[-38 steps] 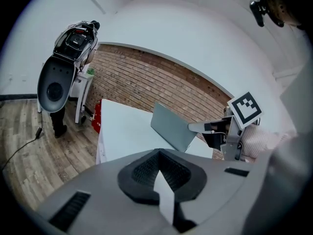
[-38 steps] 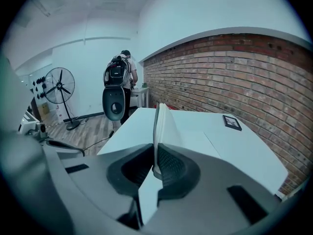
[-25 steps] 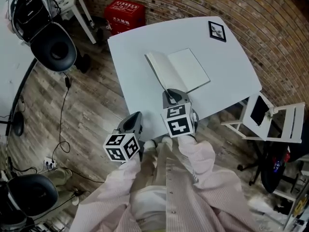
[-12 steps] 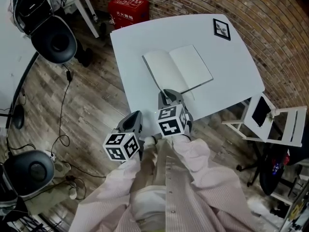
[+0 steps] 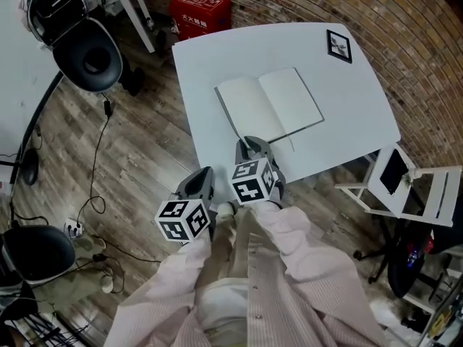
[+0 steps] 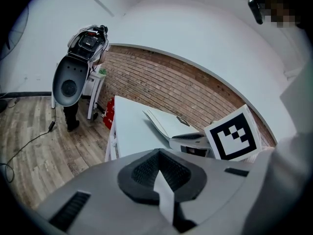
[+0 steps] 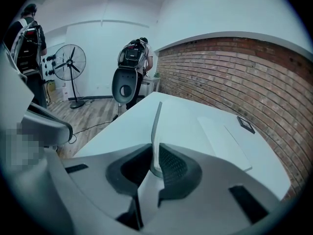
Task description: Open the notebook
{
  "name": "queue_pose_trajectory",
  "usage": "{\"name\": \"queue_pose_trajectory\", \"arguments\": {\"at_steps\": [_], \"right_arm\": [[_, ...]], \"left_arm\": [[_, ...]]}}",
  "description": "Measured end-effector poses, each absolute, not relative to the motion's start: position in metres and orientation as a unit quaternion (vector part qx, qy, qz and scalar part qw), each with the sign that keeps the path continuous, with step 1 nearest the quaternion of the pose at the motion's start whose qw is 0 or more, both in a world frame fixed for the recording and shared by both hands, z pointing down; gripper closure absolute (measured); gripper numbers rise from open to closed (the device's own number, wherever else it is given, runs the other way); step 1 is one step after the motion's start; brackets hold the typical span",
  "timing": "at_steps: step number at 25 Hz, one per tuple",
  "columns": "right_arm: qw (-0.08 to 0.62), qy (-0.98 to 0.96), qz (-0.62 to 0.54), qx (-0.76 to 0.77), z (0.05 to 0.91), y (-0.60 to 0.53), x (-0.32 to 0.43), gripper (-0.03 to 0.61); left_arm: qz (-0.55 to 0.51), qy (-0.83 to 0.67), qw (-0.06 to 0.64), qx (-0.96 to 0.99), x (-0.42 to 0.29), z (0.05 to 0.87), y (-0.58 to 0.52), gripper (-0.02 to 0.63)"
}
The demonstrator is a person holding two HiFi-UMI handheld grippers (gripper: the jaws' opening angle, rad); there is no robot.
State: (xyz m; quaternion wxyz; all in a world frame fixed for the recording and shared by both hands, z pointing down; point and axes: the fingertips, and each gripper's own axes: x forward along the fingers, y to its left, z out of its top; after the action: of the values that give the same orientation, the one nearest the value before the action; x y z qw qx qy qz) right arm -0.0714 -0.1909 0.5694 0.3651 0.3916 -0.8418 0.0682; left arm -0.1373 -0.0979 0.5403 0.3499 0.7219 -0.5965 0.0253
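Notebook [image 5: 271, 107] lies open mid-tabletop [image 5: 217, 56]. Right tool [image 7: 154, 160], jaws just now parting, has the upright left leaf [image 7: 156, 124] loose between them. It should probably release fully, then back straight away. Left tool [image 6: 159, 173] is closed and empty.

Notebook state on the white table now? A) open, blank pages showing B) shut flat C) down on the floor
A: head view shows the white paper notebook spread open on the white rectangular table, two blank pages visible.

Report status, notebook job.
Left gripper shut, empty, beside the table. Right gripper jaws just opening, cover edge between them. Notebook open. Nothing in the way.
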Motion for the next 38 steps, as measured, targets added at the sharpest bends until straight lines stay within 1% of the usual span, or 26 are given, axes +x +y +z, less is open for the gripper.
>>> {"name": "queue_pose_trajectory", "arguments": {"at_steps": [12,19,22,27,32,34,38], "right_arm": [[0.382,-0.838,0.086,0.379,0.593,-0.186,-0.080,0.525],[0.373,-0.849,0.095,0.361,0.594,-0.182,-0.087,0.523],[0.354,-0.860,0.108,0.352,0.592,-0.179,-0.089,0.523],[0.310,-0.880,0.092,0.348,0.582,-0.172,-0.087,0.523],[0.256,-0.897,0.107,0.345,0.559,-0.174,-0.076,0.532],[0.233,-0.899,0.112,0.352,0.549,-0.178,-0.068,0.572],[0.197,-0.903,0.124,0.360,0.528,-0.184,-0.056,0.574]], "left_arm": [[0.034,-0.610,0.345,0.712,-0.147,0.543,-0.091,0.621],[0.035,-0.611,0.345,0.711,-0.150,0.543,-0.092,0.621],[0.036,-0.611,0.341,0.714,-0.148,0.541,-0.095,0.621],[0.038,-0.610,0.335,0.717,-0.146,0.539,-0.095,0.621],[0.032,-0.609,0.308,0.730,-0.144,0.525,-0.108,0.621],[0.032,-0.608,0.292,0.737,-0.142,0.518,-0.114,0.621],[0.028,-0.606,0.262,0.751,-0.139,0.501,-0.125,0.621]]}}
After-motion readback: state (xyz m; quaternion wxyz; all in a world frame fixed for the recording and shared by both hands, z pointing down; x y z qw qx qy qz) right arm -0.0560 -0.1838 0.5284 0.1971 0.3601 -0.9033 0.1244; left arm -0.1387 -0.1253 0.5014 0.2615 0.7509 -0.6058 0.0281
